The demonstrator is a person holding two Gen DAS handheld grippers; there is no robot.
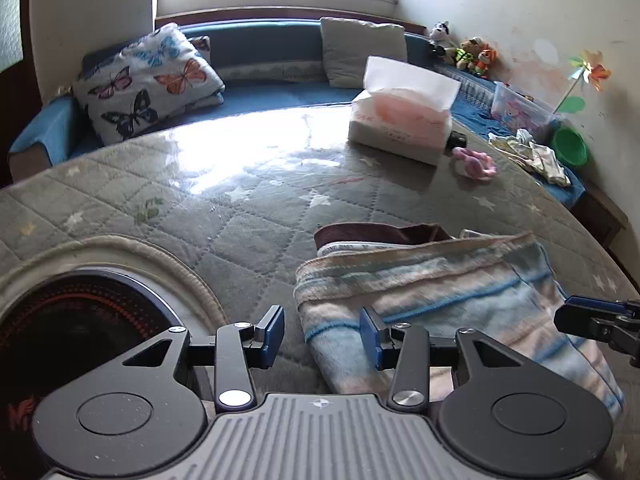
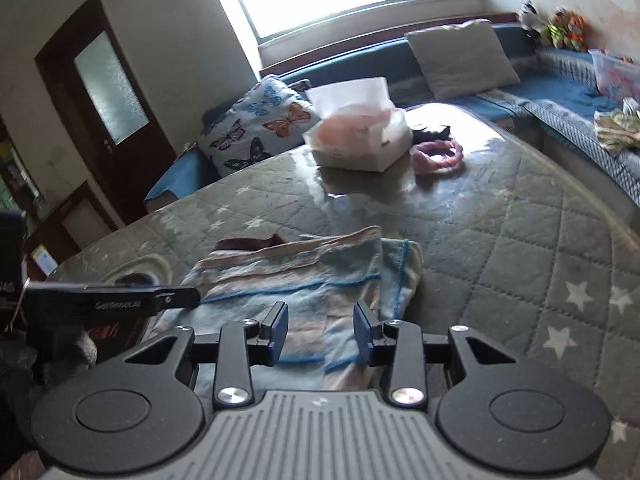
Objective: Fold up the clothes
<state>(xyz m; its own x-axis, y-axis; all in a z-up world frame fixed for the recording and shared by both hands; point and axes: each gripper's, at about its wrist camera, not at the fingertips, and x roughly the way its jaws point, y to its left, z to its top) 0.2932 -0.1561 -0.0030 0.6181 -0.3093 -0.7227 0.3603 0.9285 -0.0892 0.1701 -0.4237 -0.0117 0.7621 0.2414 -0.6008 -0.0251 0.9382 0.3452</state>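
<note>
A folded garment with pale blue, white and beige stripes point(image 1: 440, 292) point(image 2: 296, 276) lies on the quilted grey table cover point(image 1: 240, 216) point(image 2: 500, 240). A dark maroon piece point(image 1: 380, 232) point(image 2: 244, 243) peeks out from under its far edge. My left gripper point(image 1: 322, 336) hovers open over the garment's left edge; the cloth's edge lies below the gap and neither pad presses on it. My right gripper point(image 2: 321, 332) is open just above the garment's near part, with striped cloth showing between its fingers. Each gripper shows at the edge of the other's view.
A tissue box point(image 1: 400, 128) point(image 2: 360, 140) and a pink fluffy ring point(image 1: 476, 162) point(image 2: 438, 154) sit at the far side. A round cutout with a dark heater point(image 1: 80, 320) is at near left. A blue bench holds a butterfly pillow point(image 1: 148, 80), loose clothes point(image 1: 532, 156) and a green bowl point(image 1: 570, 146).
</note>
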